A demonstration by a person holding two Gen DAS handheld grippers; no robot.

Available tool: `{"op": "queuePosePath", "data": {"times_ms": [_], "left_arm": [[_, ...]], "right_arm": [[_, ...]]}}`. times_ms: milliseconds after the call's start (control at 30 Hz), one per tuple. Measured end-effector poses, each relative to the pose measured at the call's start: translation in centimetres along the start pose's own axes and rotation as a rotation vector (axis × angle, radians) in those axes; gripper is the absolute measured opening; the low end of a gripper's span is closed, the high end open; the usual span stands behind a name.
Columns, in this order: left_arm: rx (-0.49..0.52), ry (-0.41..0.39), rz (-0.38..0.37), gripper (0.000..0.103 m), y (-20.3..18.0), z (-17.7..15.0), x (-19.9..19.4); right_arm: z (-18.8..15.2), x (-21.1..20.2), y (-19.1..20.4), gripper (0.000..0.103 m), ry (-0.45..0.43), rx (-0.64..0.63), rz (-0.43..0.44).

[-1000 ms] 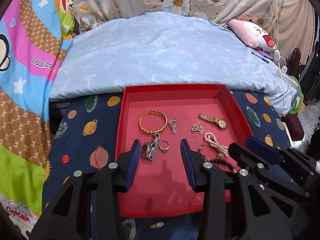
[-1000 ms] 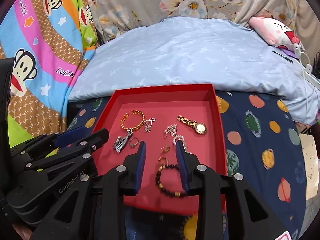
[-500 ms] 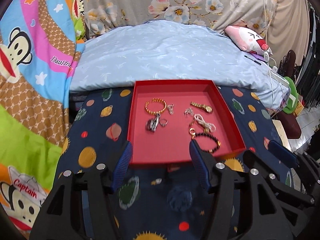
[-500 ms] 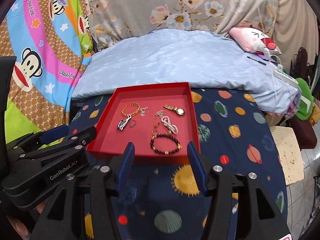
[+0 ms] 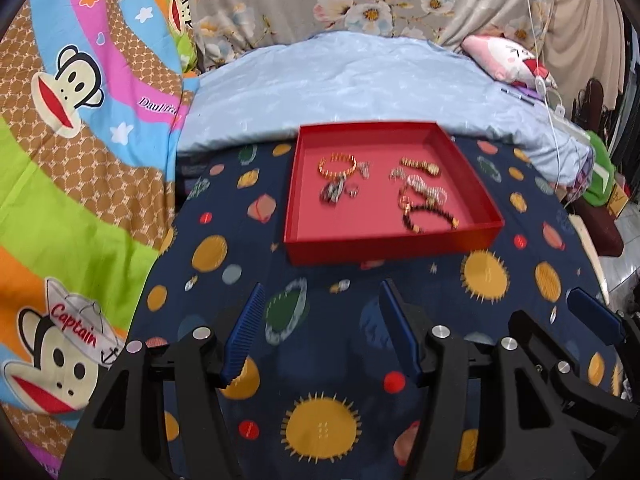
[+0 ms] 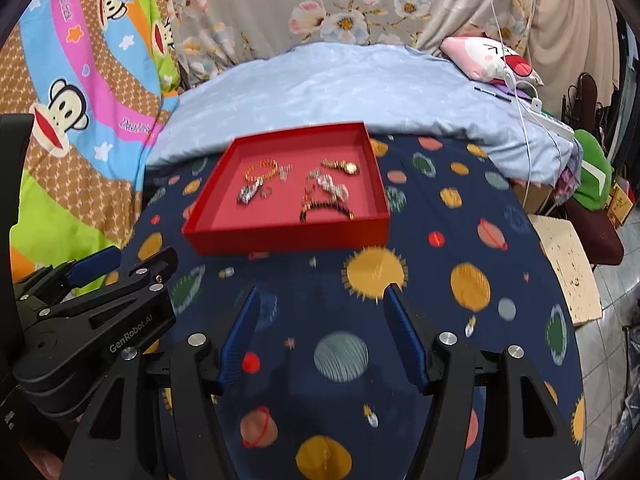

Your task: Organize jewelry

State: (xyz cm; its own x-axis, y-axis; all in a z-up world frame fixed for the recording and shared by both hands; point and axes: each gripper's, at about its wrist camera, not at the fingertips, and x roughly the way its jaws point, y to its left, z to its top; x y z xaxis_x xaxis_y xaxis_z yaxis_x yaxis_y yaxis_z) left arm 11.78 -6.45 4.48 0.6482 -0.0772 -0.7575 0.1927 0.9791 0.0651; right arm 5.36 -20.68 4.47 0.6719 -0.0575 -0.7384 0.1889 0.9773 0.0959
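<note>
From the left wrist, the left gripper point(image 5: 320, 328) has pulled farther back from the red tray point(image 5: 392, 242), fingers spread and empty; a gold bangle point(image 5: 337, 164) lies near the tray's far left corner. Opposite, the right gripper point(image 6: 322, 332), equally released, shows the gold watch point(image 6: 342, 166) clearly.

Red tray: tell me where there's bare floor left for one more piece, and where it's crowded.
Bare: the near-left corner of the red tray, before the silver clip, and the strip along the far wall. Crowded: the right half, where the pearl strand and dark bead bracelet bunch.
</note>
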Motion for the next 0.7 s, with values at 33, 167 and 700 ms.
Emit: {"op": "queuePosePath", "data": {"times_ms": [33, 167, 700], "left_arm": [[0.004, 0.010, 0.001, 0.057, -0.1, -0.5, 0.1], [0.011, 0.033, 0.005, 0.058, -0.3, -1.9, 0.3], [0.001, 0.071, 0.054, 0.066, 0.0, -3.9, 0.4]], "right_arm": [[-0.4, 0.0, 0.0, 0.064, 0.006, -0.001, -0.004], [-1.8, 0.1, 0.0, 0.064, 0.026, 0.000, -0.020], [-3.4, -0.1, 0.4, 0.067, 0.038, -0.004, -0.061]]}}
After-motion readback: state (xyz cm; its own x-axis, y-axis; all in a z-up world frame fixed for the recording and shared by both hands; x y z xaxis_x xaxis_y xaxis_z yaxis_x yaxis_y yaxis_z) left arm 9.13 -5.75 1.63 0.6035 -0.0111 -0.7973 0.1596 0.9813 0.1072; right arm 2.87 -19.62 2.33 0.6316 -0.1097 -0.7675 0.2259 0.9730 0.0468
